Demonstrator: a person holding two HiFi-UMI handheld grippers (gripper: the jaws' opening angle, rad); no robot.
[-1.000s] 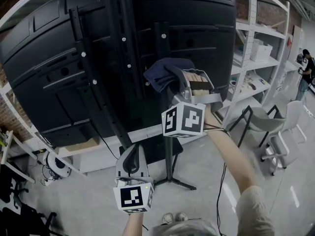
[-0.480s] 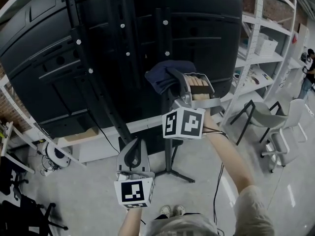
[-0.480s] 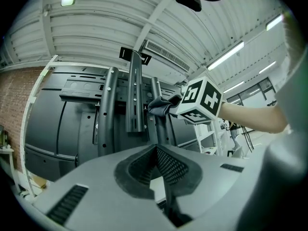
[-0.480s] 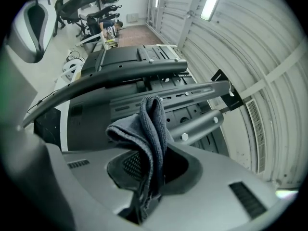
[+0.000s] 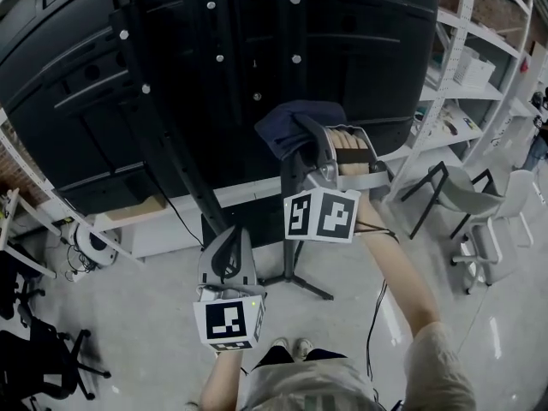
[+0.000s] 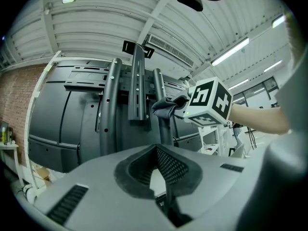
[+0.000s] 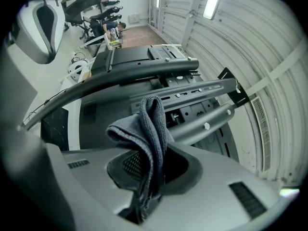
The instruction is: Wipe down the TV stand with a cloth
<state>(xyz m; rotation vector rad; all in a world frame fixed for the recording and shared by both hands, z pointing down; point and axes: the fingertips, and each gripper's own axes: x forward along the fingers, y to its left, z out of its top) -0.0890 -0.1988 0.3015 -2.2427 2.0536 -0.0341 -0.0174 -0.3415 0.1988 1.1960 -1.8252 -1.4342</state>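
The black TV stand's upright rails (image 5: 158, 144) and centre column (image 5: 294, 247) carry a large black TV back (image 5: 77, 101). A dark blue cloth (image 5: 287, 127) is bunched against the column. My right gripper (image 5: 304, 144) is shut on this cloth (image 7: 147, 129), which hangs out from between its jaws. Its marker cube (image 5: 321, 215) also shows in the left gripper view as a cube (image 6: 208, 102) next to the cloth (image 6: 166, 107). My left gripper (image 5: 227, 242) hangs lower and to the left, shut on nothing and pointing at the rails (image 6: 137, 90).
White shelving (image 5: 467, 101) stands at the right with a grey chair (image 5: 462, 199) in front. A low white shelf (image 5: 163, 229) runs under the TV, with a box (image 5: 128, 212) on it. The stand's foot (image 5: 300, 279) spreads over the floor. An office chair (image 5: 38, 362) is at bottom left.
The head view has crept closer and lower, so the TV sits higher in the picture. The right gripper keeps the cloth on the column. The left gripper has risen slightly.
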